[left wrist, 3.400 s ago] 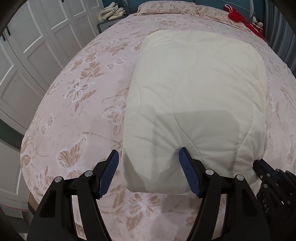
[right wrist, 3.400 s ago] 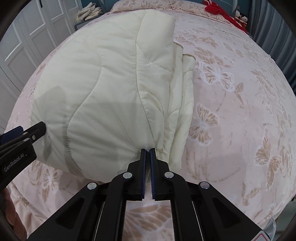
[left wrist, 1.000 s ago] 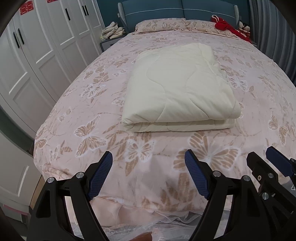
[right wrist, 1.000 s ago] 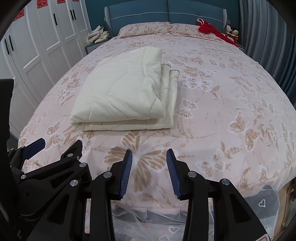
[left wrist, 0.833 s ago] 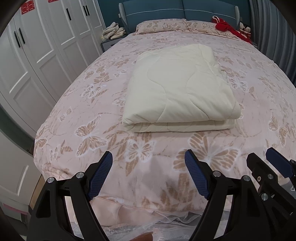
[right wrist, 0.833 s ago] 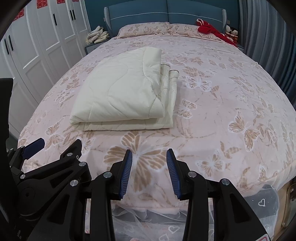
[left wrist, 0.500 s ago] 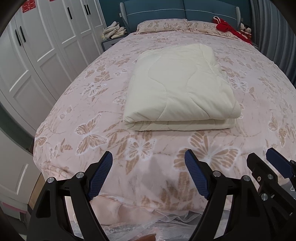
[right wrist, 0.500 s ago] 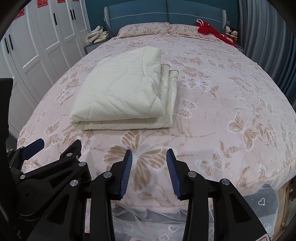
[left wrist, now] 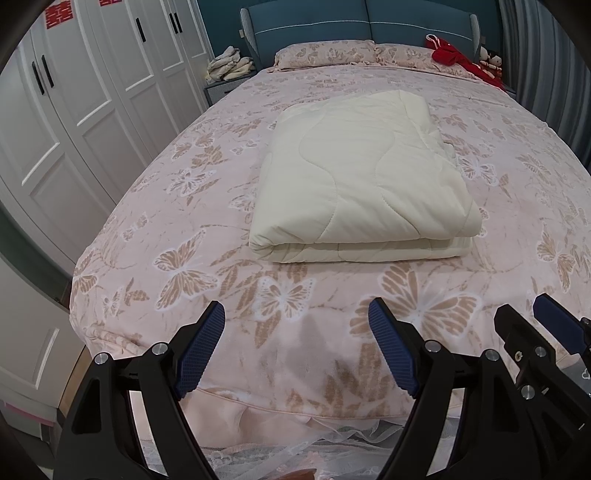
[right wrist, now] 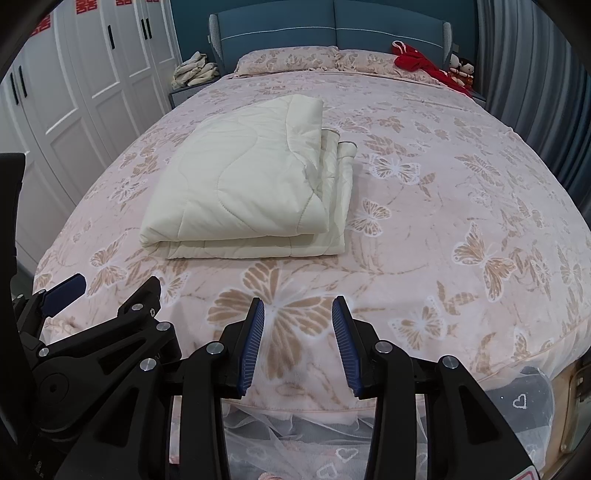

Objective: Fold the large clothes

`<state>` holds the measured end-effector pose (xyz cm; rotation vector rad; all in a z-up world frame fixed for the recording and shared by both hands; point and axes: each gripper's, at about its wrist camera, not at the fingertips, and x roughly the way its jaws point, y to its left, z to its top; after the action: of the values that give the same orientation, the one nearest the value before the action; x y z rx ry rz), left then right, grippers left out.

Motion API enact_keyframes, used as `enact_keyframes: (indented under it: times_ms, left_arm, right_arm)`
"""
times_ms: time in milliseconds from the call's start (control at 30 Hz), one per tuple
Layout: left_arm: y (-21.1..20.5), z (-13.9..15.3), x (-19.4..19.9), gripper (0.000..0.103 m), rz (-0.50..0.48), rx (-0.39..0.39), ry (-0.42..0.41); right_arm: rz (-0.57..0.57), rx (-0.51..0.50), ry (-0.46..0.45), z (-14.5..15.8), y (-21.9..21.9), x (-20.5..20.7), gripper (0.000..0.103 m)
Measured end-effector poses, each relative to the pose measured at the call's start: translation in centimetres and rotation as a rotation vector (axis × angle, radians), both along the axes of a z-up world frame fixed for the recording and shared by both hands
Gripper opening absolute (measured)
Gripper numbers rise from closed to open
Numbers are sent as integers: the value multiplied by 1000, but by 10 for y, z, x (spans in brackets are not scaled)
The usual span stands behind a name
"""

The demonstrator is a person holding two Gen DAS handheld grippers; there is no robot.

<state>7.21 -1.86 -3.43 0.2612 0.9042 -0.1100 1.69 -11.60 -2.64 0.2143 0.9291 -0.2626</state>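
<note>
A cream quilted blanket (left wrist: 364, 184), folded into a thick rectangular stack of several layers, is lying flat on a bed covered by a pink bedspread with a tan butterfly print (left wrist: 177, 229). In the right wrist view the same blanket (right wrist: 243, 192) is sitting left of centre, with its layered edges showing along the right side and its rounded fold facing the foot of the bed.

The left gripper (left wrist: 295, 345) is hovering above the foot end of the bedspread, well apart from the blanket. Its blue-padded fingers (left wrist: 199, 350) are standing wide apart and are holding nothing.

The right gripper (right wrist: 298, 341) is likewise hovering over the foot of the bed, just beside the left gripper. Its blue-padded fingers (right wrist: 345, 347) are standing partly apart, with only the butterfly print showing between them.

Two matching pillows (left wrist: 325, 53) are resting against a blue upholstered headboard (left wrist: 362, 22). A red fabric item (right wrist: 417, 62) is lying on the right pillow. White panelled wardrobe doors (left wrist: 92, 96) are lining the left side of the room.
</note>
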Motion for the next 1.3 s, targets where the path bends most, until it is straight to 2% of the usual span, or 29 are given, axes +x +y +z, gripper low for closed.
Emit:
enact_keyframes:
  times_ms: [700, 1300]
  left_arm:
    - [0, 0, 0, 72, 3, -12, 9]
    - [1, 0, -2, 72, 11, -9, 25]
  right_arm:
    - [1, -3, 1, 0, 1, 0, 39]
    - [2, -8, 0, -1, 3, 0, 39]
